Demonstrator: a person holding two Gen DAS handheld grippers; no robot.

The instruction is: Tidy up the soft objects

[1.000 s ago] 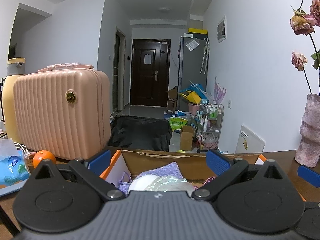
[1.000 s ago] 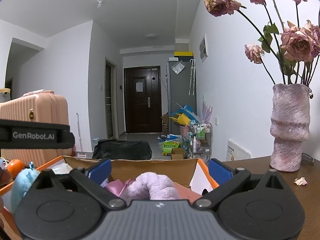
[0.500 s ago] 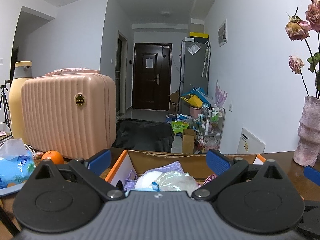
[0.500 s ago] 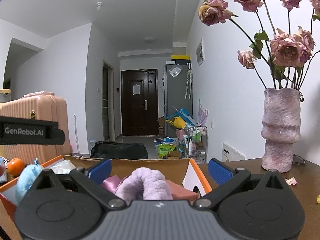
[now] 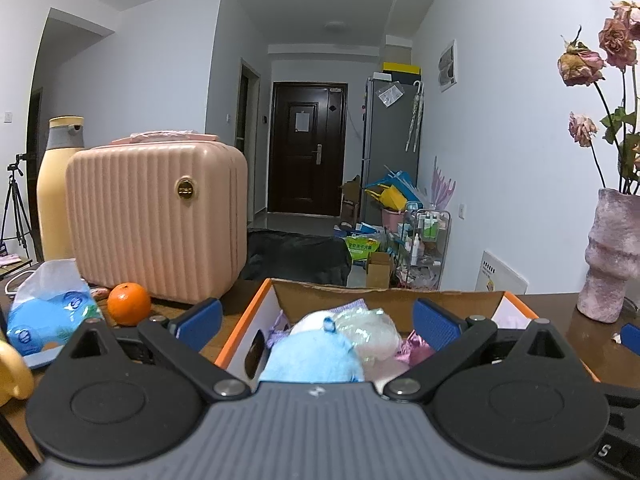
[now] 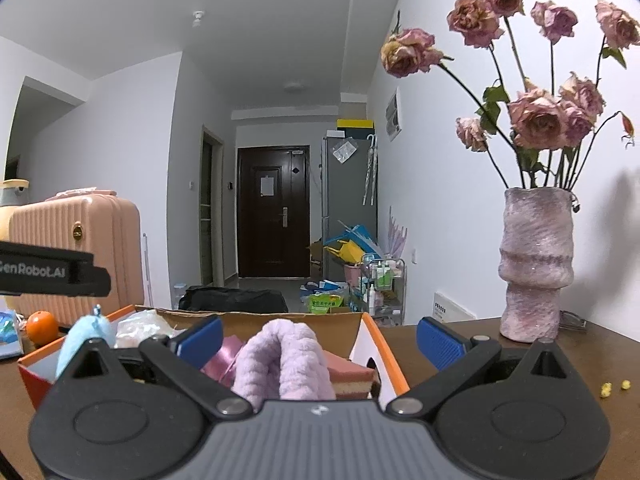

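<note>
Currently both grippers hang over the orange-edged cardboard box (image 5: 256, 312) on the brown table (image 6: 500, 344), fingers spread wide, nothing between them.

Left wrist view, left to right: tissue pack (image 5: 44, 312) at 9 o'clock, orange (image 5: 129, 309) just right of it, touching or nearly touching the base of the pink ribbed suitcase (image 5: 156, 224). Yellow bottle (image 5: 56, 188) behind the suitcase. Left gripper (image 5: 316, 322) jaws wide apart; its 2 blue pads straddle the box's left half. Blue plush (image 5: 312, 358) sits in the box at 6 o'clock, right below the gap, not pinched. White plastic-wrapped item (image 5: 370, 330) touches it on the right, pink stuff beyond at 4 o'clock. Vase (image 5: 612, 256) at 3 o'clock, well apart from the box.

Right wrist view, left to right: the left gripper's strap at 9 o'clock, blue plush (image 6: 82, 340) sticking up at the box's (image 6: 384, 344) left end. Right gripper (image 6: 320, 340) also wide, empty. Lilac fuzzy cloth (image 6: 288, 360) piled in the box directly under the gap, pink ribbon (image 6: 222, 356) on its left, pink block (image 6: 352, 376) on its right. Vase (image 6: 536, 264) with dried roses (image 6: 536, 116) at 2 o'clock.
</note>
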